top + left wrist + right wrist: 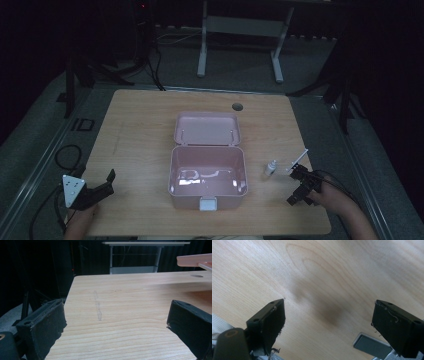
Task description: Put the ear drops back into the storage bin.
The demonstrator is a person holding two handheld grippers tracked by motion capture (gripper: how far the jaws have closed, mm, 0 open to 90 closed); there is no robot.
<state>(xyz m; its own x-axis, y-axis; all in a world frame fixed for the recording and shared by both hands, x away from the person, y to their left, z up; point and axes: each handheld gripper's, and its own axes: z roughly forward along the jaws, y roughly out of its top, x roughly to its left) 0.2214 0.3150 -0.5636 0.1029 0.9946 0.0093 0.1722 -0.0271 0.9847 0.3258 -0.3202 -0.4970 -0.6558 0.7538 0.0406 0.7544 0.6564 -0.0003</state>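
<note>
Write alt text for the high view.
An open pink box sits mid-table, lid back, inside bare. A small white bottle and thin white stick lie beside the right gripper; the left gripper rests open.

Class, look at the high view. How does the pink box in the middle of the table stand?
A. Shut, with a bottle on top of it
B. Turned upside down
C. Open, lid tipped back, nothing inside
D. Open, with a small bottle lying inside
C: the pink box has its lid tipped back and a bare interior; the small bottle stands on the table to its right.
</note>
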